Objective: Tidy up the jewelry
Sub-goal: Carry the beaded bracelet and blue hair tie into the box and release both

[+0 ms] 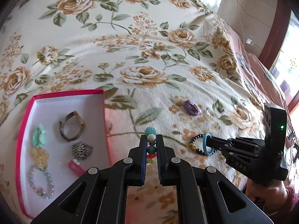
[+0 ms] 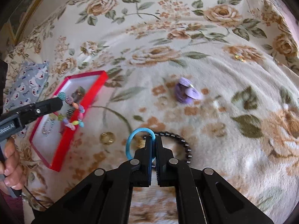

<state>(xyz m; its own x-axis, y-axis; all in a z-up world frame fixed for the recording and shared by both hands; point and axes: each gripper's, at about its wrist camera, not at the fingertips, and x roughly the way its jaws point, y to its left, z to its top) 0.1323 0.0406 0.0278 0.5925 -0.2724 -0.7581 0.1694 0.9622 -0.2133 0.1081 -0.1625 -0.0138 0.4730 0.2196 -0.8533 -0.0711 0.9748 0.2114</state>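
Observation:
My left gripper (image 1: pixel 151 138) is shut on a colourful beaded bracelet (image 1: pixel 151 141), held just right of the red-rimmed white box (image 1: pixel 103 100); from the right wrist view the bracelet (image 2: pixel 74 112) hangs over the box (image 2: pixel 63 145). My right gripper (image 2: pixel 153 138) is shut on a blue hair tie (image 2: pixel 130 140) just above the blanket, next to a black bead bracelet (image 2: pixel 185 145). In the left wrist view the right gripper (image 1: pixel 210 141) holds the blue tie (image 1: pixel 205 145) over the black bracelet (image 1: pixel 194 141). A purple hair tie (image 1: pixel 191 107) lies farther back.
The box holds a metal bangle (image 1: pixel 72 127), a silver ring (image 1: pixel 81 150), a mint clip (image 1: pixel 38 137), a pastel bead bracelet (image 1: pixel 42 183) and other pieces. A gold ring (image 2: pixel 106 138) lies on the floral blanket (image 1: pixel 130 37). A small gold piece (image 1: pixel 202 78) lies far right.

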